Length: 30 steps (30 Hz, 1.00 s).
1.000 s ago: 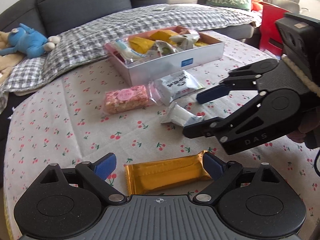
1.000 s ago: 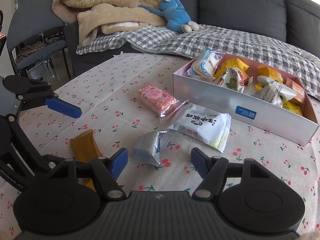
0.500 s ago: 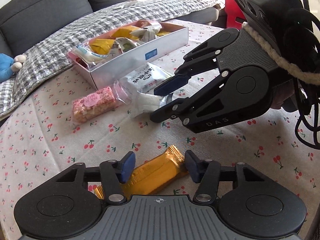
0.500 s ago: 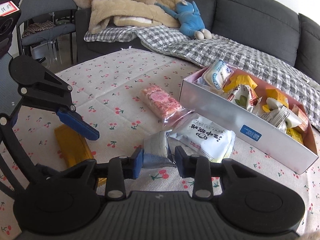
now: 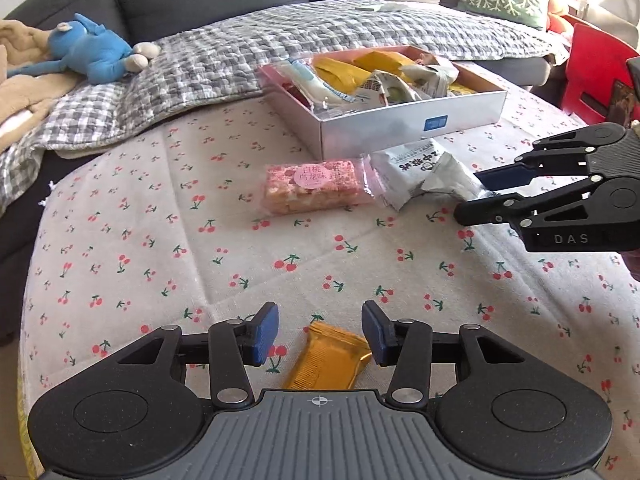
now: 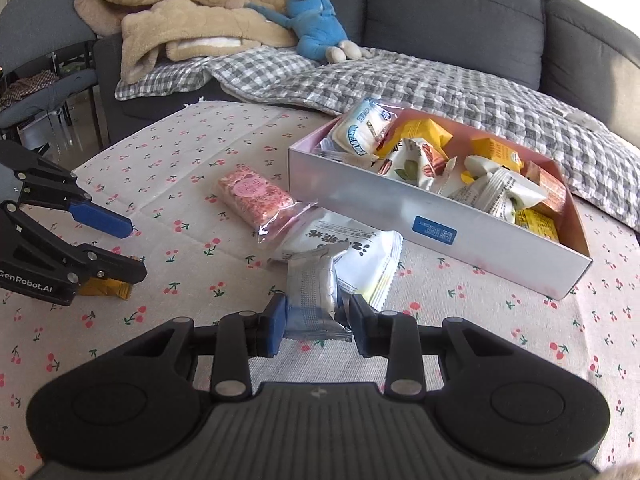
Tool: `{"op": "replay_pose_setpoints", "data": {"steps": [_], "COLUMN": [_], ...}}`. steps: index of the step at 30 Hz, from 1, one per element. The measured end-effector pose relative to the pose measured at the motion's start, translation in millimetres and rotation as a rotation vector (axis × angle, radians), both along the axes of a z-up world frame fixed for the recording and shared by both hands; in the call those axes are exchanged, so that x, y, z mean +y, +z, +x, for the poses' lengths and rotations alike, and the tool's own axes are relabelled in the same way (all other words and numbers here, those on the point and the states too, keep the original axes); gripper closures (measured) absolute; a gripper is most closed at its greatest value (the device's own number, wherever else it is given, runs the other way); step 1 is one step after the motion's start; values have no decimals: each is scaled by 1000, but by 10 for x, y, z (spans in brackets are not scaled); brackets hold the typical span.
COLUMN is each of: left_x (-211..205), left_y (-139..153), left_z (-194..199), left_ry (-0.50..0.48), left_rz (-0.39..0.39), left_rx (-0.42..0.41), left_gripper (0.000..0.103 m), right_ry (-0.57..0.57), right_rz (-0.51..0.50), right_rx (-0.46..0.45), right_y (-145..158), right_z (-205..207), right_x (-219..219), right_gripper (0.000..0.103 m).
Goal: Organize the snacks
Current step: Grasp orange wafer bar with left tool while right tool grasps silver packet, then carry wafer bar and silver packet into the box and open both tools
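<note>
Small silver foil snack packet (image 6: 311, 294) pinched at its near end by the right gripper (image 6: 316, 326), resting on the white printed pouch (image 6: 352, 252) just ahead. Lift clear first, then carry forward-right into the white cardboard box (image 6: 400, 208). Gold-wrapped bar (image 5: 326, 360) between the left gripper (image 5: 320, 334), jaws just closed partway, right pad touching, not clamped.

Daylight is falling on a dark grey fabric sofa (image 6: 460, 20) bearing a grey checked quilt (image 6: 400, 84); a cherry-printed cloth-covered surface (image 5: 160, 240) is standing before it.
</note>
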<state>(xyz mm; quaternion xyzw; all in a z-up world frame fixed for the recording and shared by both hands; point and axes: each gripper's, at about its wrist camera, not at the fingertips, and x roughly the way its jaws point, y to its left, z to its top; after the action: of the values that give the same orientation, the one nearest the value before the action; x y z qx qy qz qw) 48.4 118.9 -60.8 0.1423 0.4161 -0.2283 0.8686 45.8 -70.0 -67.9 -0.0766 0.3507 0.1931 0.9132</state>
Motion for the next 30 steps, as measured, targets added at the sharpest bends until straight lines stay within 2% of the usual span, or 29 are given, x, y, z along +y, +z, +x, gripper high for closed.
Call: {"op": "replay_pose_setpoints", "data": {"steps": [4,7,10,13,15,18,20,21,24,30], "left_x": [-68,-123,-109,-48,-27,-39,-66,-86,-143,-250], "left_y": [35,-4,-57,-48,-40,-29,-28,-28,-33,-16], "left_z": [-72,-140,-174,-150,-138,-136,-149,-161,-184,-153], "left_ry": [-76,-108,-96,-58,-44,-33,-28,-27,-26,7], "left_rz": [18,91,142,124,114,98,93,96,103,69], "left_rx": [23,41,52,75,92,104,104,97,73,70], "left_gripper": [44,44,43,43,50,67,74,76,77,77], "right_ry": [1,14,25,26,28,31,41,43,44,27], "right_rz": [36,30,2,-8,-8,-5,-7,-9,-7,17], "right_rx": [8,-5,-11,-13,-13,-14,-14,-16,-14,-11], "right_y": [10,5,-30,-56,-48,-41,-41,-40,-27,47], "right_z": [11,7,22,25,25,20,14,11,9,-1], "right_x": [-20,17,66,87,90,74,66,62,54,1], "right_gripper": [70,57,56,57,57,66,76,77,79,83]}}
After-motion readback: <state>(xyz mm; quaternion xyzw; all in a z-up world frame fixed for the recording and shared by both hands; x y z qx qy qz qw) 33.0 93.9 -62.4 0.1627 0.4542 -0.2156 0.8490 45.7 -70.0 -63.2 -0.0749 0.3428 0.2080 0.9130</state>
